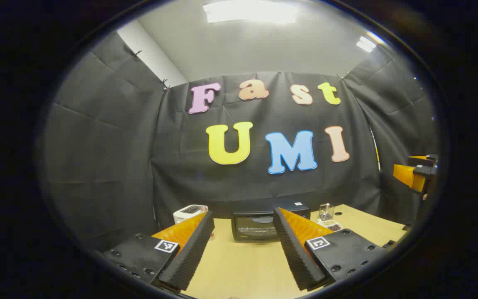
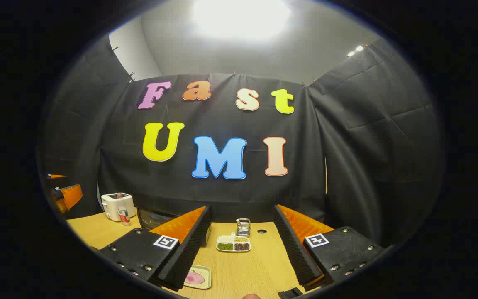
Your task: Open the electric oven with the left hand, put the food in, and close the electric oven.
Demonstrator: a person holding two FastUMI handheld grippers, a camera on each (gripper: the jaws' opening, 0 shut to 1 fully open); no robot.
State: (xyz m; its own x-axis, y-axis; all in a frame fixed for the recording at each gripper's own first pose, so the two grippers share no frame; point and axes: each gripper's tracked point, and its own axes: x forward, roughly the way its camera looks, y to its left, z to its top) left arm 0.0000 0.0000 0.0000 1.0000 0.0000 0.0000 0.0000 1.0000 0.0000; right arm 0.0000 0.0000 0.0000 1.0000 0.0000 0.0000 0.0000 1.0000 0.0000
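Nearest to us in the left gripper view, our left gripper (image 1: pixel 243 245) has its jaws spread wide with nothing between them, hovering over the light wooden table (image 1: pixel 243 265). Straight ahead, framed in the gap between the jaws and well beyond their tips, sits the black box-shaped electric oven (image 1: pixel 264 224) with its glass door shut, backed against the booth wall. Left of the oven stands a white toaster (image 1: pixel 189 212); right of it, a small clear wire-framed holder (image 1: pixel 326 211).

In the right gripper view, our right gripper (image 2: pixel 241 245) is likewise wide open and empty. Below its left finger, on the table right of the oven (image 2: pixel 156 218), lies a pale square plate holding pink food (image 2: pixel 197 277). Between the jaws farther off rests a white divided dish of green and dark grains (image 2: pixel 233 243).
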